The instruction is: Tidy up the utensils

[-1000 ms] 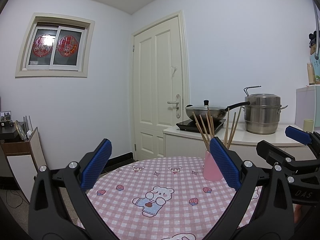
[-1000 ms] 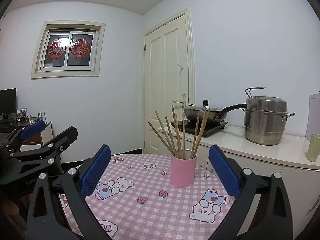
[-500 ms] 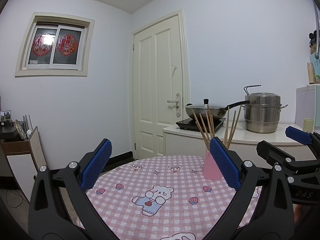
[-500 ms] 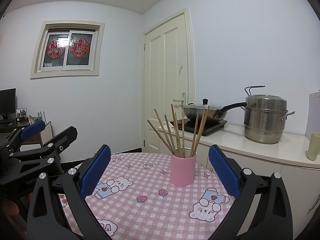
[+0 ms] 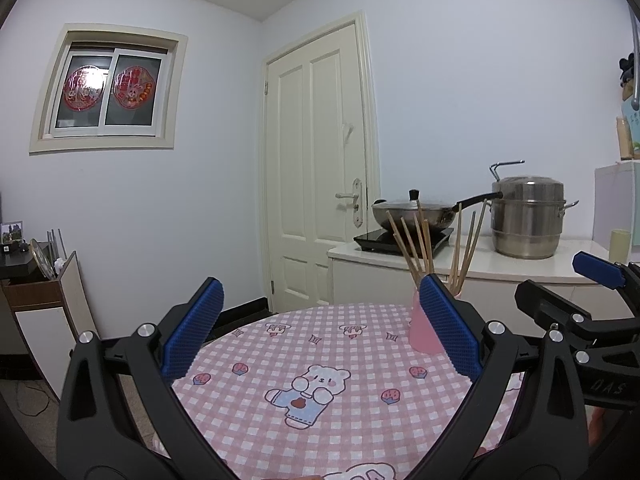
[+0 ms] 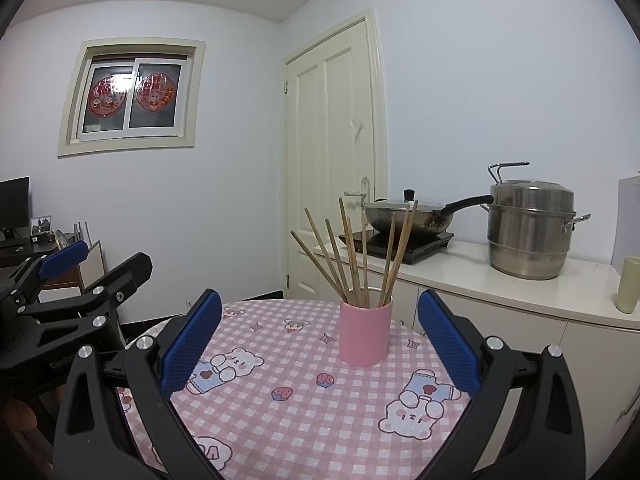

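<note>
Nothing moved, both grippers (image 5: 320, 328) (image 6: 320, 332) spread, chopsticks (image 6: 352, 256) cupped

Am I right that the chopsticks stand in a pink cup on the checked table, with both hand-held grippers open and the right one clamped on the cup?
Not quite. The right wrist view shows the right hand-held gripper open and short of the cup, touching nothing. The rest holds: chopsticks in the pink cup on the checked table, left hand-held gripper open too.
</note>
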A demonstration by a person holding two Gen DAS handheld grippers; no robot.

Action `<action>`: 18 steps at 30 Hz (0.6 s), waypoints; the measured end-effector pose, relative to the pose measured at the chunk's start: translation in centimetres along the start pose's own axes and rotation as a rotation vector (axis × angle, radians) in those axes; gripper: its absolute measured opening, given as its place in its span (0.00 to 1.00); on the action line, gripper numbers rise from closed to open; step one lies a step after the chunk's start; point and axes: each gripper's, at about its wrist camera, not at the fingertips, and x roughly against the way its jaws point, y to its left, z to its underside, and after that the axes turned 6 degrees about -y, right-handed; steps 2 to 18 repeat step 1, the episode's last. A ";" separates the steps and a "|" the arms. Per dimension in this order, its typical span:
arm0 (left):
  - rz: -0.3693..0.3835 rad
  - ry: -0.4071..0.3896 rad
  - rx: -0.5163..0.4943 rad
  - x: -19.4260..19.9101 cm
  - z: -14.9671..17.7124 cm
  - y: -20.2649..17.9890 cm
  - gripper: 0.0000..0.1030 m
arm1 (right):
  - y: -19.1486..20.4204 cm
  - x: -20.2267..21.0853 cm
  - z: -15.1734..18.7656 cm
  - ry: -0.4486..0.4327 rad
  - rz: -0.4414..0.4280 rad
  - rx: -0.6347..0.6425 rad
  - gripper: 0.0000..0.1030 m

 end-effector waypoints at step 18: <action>-0.002 0.008 -0.002 -0.2 0.1 0.0 0.94 | -0.1 -0.2 0.2 0.006 0.001 -0.002 0.92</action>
